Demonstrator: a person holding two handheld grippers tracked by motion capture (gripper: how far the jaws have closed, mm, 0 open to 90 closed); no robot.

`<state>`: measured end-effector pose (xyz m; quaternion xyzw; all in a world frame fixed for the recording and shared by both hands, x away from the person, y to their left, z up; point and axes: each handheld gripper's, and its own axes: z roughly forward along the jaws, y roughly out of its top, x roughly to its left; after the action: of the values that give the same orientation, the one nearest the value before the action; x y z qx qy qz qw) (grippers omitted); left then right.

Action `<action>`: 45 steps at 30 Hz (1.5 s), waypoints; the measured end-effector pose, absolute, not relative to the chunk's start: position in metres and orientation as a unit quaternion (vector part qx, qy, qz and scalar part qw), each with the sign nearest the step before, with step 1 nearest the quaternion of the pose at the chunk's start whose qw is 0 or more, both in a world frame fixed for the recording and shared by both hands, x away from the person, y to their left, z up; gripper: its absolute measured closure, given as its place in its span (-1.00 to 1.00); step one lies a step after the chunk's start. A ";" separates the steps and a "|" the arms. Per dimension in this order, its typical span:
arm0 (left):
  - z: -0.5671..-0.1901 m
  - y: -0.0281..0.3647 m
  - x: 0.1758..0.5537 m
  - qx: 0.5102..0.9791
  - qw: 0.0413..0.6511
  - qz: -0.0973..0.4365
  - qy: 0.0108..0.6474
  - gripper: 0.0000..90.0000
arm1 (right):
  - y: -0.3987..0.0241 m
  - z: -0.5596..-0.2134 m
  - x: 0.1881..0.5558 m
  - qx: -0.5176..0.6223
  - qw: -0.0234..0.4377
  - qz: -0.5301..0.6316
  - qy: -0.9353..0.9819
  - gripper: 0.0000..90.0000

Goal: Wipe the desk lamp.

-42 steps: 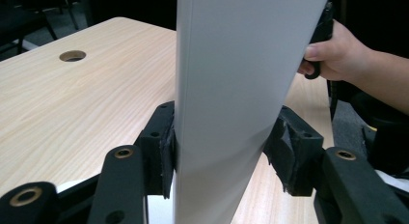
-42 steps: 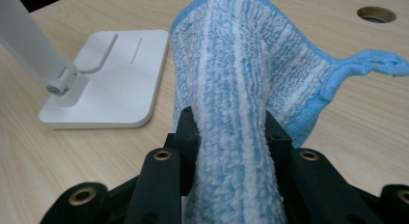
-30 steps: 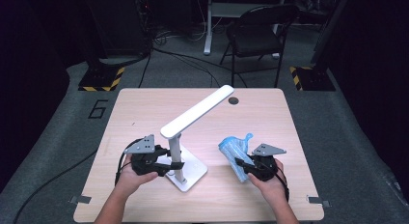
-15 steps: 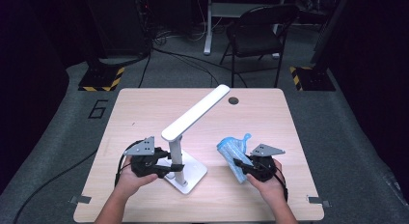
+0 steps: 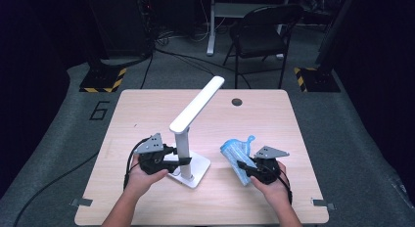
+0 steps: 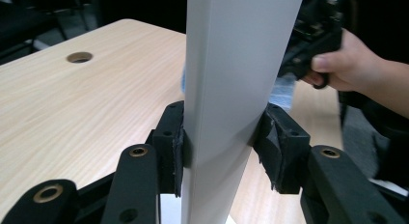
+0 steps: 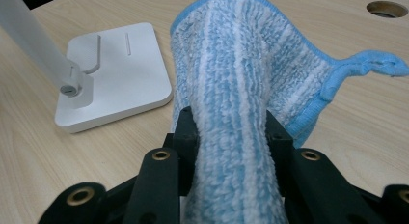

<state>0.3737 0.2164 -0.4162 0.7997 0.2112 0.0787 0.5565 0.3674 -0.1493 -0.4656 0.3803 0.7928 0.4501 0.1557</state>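
Observation:
A white desk lamp (image 5: 182, 148) stands on the table, its long head (image 5: 198, 107) slanting up and away. My left gripper (image 5: 180, 161) comes in from the left and is shut on the lamp's upright post (image 6: 231, 89), both pads (image 6: 176, 147) pressed against its sides just above the base (image 5: 198, 169). To the right, my right gripper (image 5: 243, 167) is shut on a blue and white striped cloth (image 5: 234, 151). The cloth (image 7: 231, 89) stands up folded between the jaws, with a blue hem loop hanging to the right. The lamp base (image 7: 115, 74) lies left of the cloth.
The light wooden table (image 5: 147, 109) has a round cable hole (image 5: 237, 102) near its far edge. A black folding chair (image 5: 264, 31) stands behind the table. Black cables and hazard-striped stands sit on the grey floor. The right hand (image 6: 347, 64) shows behind the post.

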 end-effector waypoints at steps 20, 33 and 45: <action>-0.417 0.189 0.367 0.811 0.557 0.052 0.174 0.42 | -0.150 -0.464 0.367 0.384 0.158 0.454 0.788 0.49; -0.416 0.177 0.367 0.812 0.551 0.074 0.178 0.64 | -0.151 -0.464 0.366 0.390 0.157 0.457 0.784 0.48; -0.414 0.187 0.367 0.807 0.537 0.114 0.218 0.69 | -0.152 -0.465 0.367 0.384 0.158 0.455 0.788 0.49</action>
<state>0.3674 0.1868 -0.4141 0.8069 0.2179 0.1140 0.5370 0.3667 -0.1518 -0.4649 0.3838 0.7877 0.4554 0.1580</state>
